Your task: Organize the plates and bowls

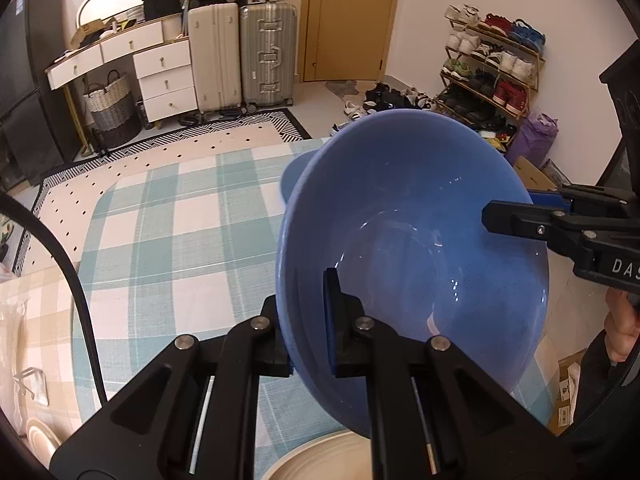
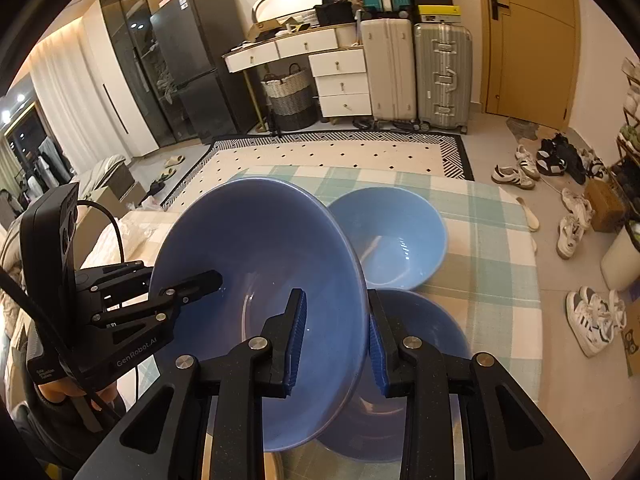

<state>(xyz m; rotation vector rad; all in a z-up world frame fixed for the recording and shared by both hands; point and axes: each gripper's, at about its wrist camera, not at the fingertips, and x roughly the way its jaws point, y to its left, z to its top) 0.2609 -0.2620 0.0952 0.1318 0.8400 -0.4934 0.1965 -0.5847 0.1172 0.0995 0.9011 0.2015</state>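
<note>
Above the checked counter (image 2: 492, 240) we hold one blue bowl (image 2: 256, 280) tilted, left fingers (image 1: 332, 320) clamped on its near rim, right fingers (image 2: 298, 336) clamped on the opposite rim, sharing its weight. Beside it sit two more bowls (image 2: 392, 236), likely for nesting.

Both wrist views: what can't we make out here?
- Left wrist view: the held blue bowl hides most of the other bowls on the checked tablecloth.
- Left wrist view: cream plate cut off by the bottom edge and the left gripper.
- Right wrist view: the right gripper hides the near part of the lower bowl.
</note>
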